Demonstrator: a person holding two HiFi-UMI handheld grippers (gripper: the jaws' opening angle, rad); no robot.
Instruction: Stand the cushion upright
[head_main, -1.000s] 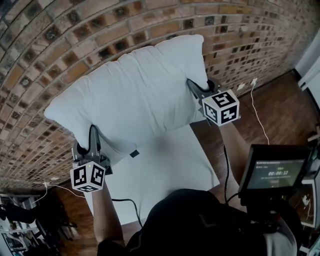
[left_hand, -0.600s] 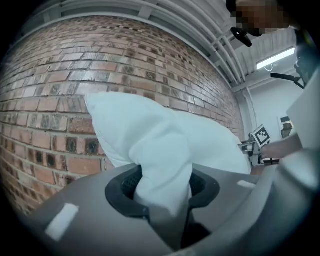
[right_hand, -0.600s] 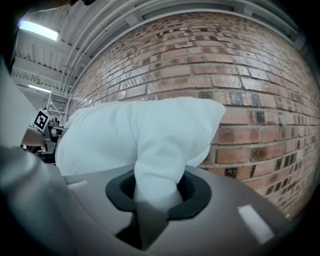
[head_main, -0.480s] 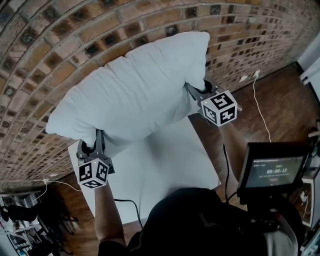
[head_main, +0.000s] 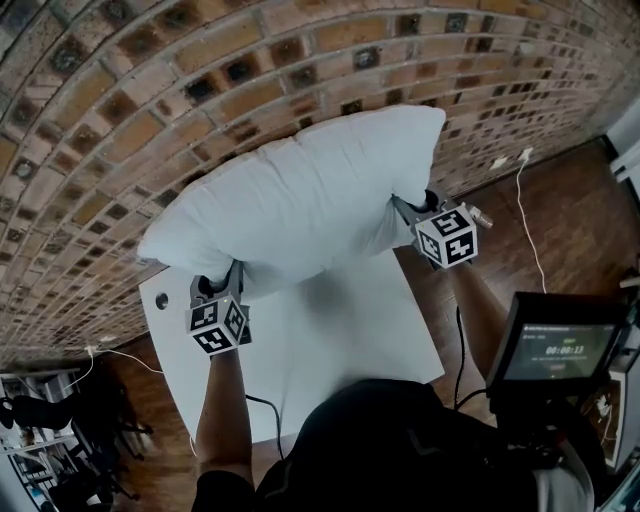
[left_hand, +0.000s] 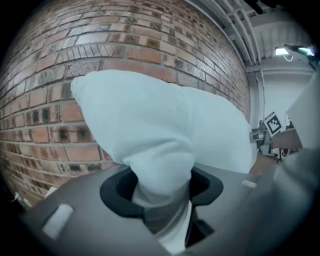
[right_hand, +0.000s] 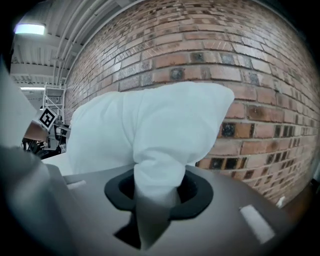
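Observation:
The white cushion stands on its long edge between the brick wall and the far edge of the white table. My left gripper grips its lower left corner. In the left gripper view the bunched fabric fills the gap of the left gripper, whose jaws are opening. My right gripper holds the lower right corner. The right gripper view shows the cushion pinched into a narrow neck inside the right gripper.
A brick wall rises right behind the cushion. A small monitor sits at the right, beside my right arm. A white cable trails over the wooden floor. The table has a small hole near its left corner.
Both grippers have come down with the cushion, from held high in front of the wall to low at the table's far edge. The cushion has tipped closer to the wall.

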